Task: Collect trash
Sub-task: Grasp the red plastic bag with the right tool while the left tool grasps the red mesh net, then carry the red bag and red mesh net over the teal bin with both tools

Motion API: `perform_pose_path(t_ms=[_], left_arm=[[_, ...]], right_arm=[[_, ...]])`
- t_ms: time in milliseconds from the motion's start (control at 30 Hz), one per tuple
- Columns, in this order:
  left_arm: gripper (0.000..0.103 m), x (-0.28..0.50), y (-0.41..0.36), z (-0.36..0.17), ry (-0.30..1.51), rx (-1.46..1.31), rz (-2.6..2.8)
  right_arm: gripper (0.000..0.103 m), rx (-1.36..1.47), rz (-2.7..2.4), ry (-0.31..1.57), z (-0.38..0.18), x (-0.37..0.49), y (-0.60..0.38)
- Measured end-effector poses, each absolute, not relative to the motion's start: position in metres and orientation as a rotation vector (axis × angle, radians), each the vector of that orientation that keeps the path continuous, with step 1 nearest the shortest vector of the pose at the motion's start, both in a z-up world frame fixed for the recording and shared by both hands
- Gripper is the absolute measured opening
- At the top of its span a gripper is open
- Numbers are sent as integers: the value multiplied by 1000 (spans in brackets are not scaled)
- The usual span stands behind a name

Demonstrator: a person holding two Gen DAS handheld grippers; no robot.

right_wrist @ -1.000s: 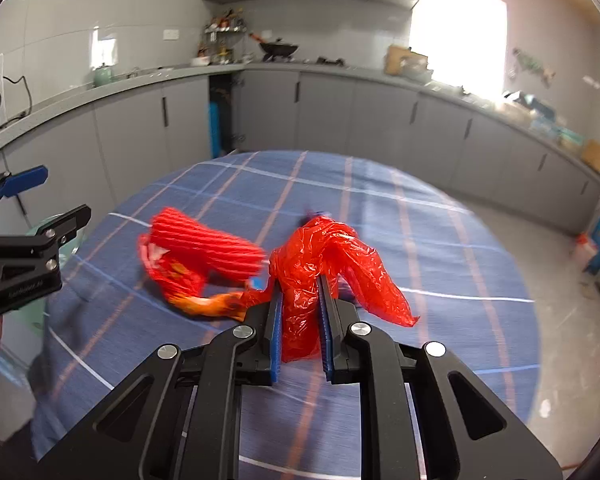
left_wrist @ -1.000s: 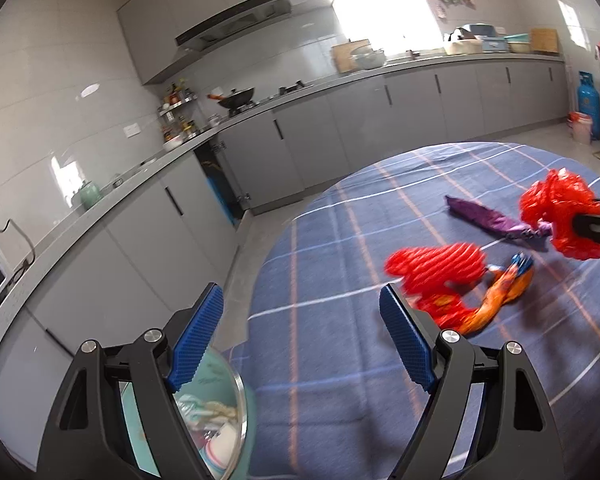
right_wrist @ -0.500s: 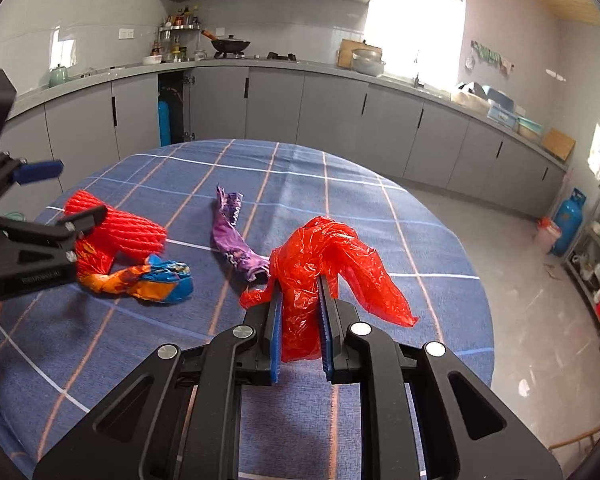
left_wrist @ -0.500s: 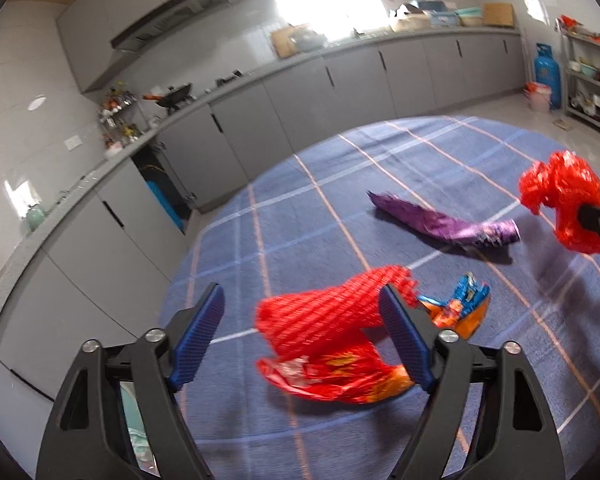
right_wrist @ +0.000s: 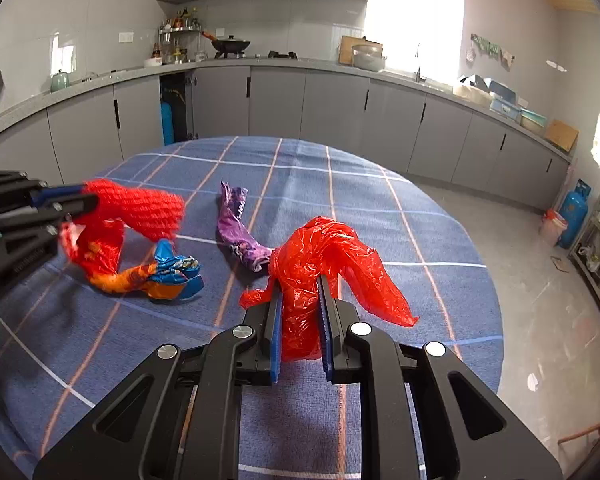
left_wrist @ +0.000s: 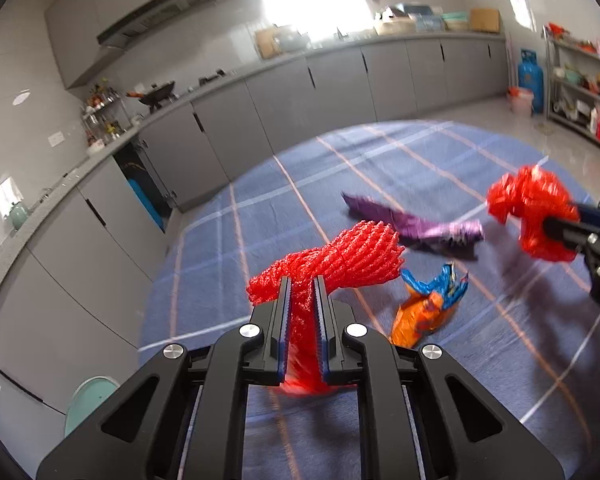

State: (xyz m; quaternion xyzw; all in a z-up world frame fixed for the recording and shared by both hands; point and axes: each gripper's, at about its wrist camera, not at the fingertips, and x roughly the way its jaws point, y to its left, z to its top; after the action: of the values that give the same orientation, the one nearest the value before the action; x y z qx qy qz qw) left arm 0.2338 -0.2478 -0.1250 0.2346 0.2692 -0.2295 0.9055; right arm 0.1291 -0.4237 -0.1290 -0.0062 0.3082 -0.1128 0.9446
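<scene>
The left gripper [left_wrist: 303, 280], its jaws just closed, is clamped on the red foam net [left_wrist: 340, 258]; the right gripper [right_wrist: 300, 300] is clenched on the red plastic bag [right_wrist: 324, 256]. The net should be lifted straight (an orange-blue wrapper [left_wrist: 426, 308] lies at 4 o'clock, the purple wrapper [left_wrist: 416, 222] at 1) so the 2 wrappers on the checked tablecloth [left_wrist: 440, 160] are not dragged.

Grey kitchen cabinets [right_wrist: 332, 104], bright window [right_wrist: 414, 20], tiled floor [right_wrist: 540, 280].

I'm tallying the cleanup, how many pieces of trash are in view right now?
4: red foam net clamped in the left gripper; red plastic bag clamped in the right gripper; purple wrapper and orange-blue wrapper lying on the tablecloth.
</scene>
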Motion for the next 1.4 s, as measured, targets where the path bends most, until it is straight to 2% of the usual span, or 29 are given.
perform_pose_path(t_ms=[400, 1400], left_arm=[[11, 208, -203, -89, 448, 426, -374], [11, 208, -88, -88, 452, 366, -144]], right_arm=[[16, -52, -193, 583, -111, 124, -394], [16, -181, 47, 502, -75, 164, -282]])
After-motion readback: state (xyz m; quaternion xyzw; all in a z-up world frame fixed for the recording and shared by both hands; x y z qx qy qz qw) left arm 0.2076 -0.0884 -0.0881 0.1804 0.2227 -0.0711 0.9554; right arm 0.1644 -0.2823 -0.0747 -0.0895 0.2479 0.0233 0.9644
